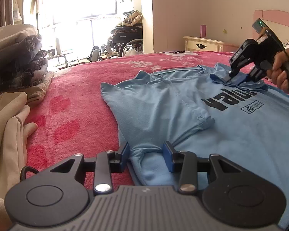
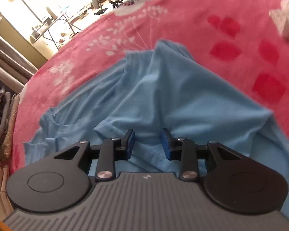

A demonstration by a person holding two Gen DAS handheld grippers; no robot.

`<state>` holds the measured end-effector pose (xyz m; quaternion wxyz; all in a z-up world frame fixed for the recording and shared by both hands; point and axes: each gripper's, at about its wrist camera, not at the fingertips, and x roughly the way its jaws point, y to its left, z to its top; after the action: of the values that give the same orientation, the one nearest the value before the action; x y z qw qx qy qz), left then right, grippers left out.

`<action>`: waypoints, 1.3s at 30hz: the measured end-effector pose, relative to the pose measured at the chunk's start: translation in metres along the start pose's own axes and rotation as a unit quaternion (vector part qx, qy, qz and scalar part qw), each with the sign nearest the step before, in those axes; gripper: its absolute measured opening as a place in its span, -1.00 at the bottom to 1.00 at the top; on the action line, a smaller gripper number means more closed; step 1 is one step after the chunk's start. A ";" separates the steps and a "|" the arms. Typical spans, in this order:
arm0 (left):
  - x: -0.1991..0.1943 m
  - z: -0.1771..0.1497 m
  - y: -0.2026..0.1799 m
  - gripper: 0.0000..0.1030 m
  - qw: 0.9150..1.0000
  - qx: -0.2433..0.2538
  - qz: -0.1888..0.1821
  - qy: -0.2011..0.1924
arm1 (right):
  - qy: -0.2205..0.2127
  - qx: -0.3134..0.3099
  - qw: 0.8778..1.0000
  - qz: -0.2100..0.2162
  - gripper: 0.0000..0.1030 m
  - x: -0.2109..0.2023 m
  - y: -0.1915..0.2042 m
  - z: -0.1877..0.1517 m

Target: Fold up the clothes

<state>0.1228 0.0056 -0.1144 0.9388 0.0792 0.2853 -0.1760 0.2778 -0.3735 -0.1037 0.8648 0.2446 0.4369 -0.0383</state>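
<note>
A light blue T-shirt (image 1: 163, 105) with black lettering lies spread on the red blanket (image 1: 77, 96), one sleeve folded in over its body. My left gripper (image 1: 146, 152) sits at the shirt's near edge, its blue pads closed on a bunched fold of fabric that creases outward from them. My right gripper (image 1: 236, 79), held by a hand (image 1: 281, 73), points down at the far collar area. In the right wrist view, the right gripper (image 2: 147, 144) hovers over rumpled blue T-shirt (image 2: 183, 100) cloth; fabric lies loosely between its parted pads without being pinched.
A pile of folded dark and beige clothes (image 1: 19, 57) stands at the left of the bed, with loose beige fabric (image 1: 5, 134) in front of it. Beyond the bed are a wheelchair (image 1: 125, 38), a cream nightstand (image 1: 202, 43) and a bright window.
</note>
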 end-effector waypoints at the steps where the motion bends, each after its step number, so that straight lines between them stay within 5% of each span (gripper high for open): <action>1: 0.000 0.001 0.001 -0.19 1.000 -0.003 -0.003 0.001 | -0.010 -0.003 1.000 0.000 -0.40 -0.004 0.002 0.000; 4: -0.003 0.009 0.005 0.14 1.000 -0.006 -0.009 0.010 | -0.037 0.014 0.999 0.027 -0.41 -0.042 0.001 -0.003; 11: -0.055 0.044 0.003 0.19 1.000 -0.007 0.010 -0.024 | -0.083 0.006 0.993 0.083 -0.30 -0.202 -0.035 -0.038; 15: -0.096 0.058 -0.008 0.20 0.999 -0.036 -0.017 -0.030 | -0.114 0.006 0.990 0.076 -0.21 -0.294 -0.064 -0.090; 20: -0.147 0.048 -0.038 0.20 0.995 -0.034 -0.091 0.022 | -0.147 0.067 0.983 0.087 -0.15 -0.375 -0.103 -0.162; 28: -0.201 -0.022 -0.099 0.19 0.973 0.043 -0.175 0.142 | -0.136 0.150 0.971 0.123 -0.07 -0.384 -0.120 -0.241; 34: -0.208 -0.051 -0.077 0.10 0.964 -0.047 -0.166 0.203 | -0.113 0.163 0.970 0.142 -0.05 -0.361 -0.106 -0.272; 36: -0.200 -0.056 -0.053 0.08 0.951 -0.118 -0.175 0.227 | -0.107 0.156 0.972 0.138 -0.05 -0.357 -0.101 -0.275; 39: -0.184 -0.068 -0.027 0.06 0.910 -0.216 -0.217 0.278 | -0.107 0.150 0.974 0.133 -0.03 -0.359 -0.099 -0.280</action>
<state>-0.0647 0.0501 -0.0680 0.7542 -0.1432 0.5761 -0.2806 -0.1766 -0.3852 -0.0040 0.8570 0.4224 0.2948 -0.0136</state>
